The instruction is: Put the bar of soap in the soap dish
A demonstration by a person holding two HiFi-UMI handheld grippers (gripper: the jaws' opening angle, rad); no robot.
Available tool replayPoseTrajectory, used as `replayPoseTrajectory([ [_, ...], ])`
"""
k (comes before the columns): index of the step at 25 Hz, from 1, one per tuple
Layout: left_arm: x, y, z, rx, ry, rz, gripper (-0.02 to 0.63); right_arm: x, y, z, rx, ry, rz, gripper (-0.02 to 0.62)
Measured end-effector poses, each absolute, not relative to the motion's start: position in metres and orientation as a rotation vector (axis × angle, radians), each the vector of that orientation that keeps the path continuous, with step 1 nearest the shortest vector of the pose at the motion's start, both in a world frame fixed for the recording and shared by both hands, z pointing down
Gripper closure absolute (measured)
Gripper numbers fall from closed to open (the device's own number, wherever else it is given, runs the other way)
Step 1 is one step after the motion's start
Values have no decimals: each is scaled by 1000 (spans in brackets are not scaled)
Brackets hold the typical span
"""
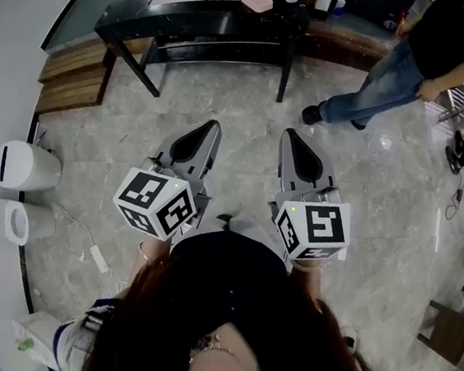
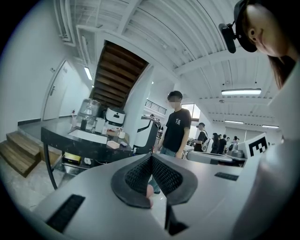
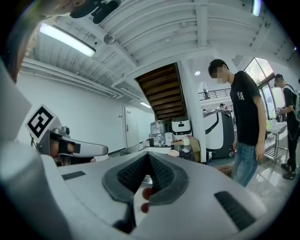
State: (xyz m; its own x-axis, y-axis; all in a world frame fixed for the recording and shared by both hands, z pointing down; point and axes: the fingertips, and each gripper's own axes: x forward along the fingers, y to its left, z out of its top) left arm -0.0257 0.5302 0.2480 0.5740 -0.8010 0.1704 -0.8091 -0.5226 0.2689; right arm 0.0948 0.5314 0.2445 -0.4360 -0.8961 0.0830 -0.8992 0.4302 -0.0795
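At the left edge of the head view two white bins (image 1: 26,167) stood on the floor, with wooden steps (image 1: 74,77) above them. A black table (image 1: 192,18) crossed the top of the frame. On it lay a pale pink block (image 1: 257,0), either the soap or its dish; I could not tell which. It was well apart from both claws.

The left gripper (image 1: 214,126) was held close to the person's body at lower centre, pointing up the frame toward the table. Its claw was clenched tip to tip on nothing. Just beside it, the right gripper (image 1: 288,134) lay parallel in the same forward pose, also clenched and empty. A bystander (image 1: 410,59) in jeans stood at the upper right.
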Motion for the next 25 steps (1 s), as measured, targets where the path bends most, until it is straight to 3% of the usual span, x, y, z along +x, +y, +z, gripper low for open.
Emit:
replayPoseTrajectory([
  [15, -10, 461, 261, 2461, -1342, 106, 615, 104, 455, 267, 1555, -2683, 299, 588],
  [25, -44, 373, 259, 2472, -1296, 61, 615, 57, 377, 264, 1482, -2676, 222, 586],
])
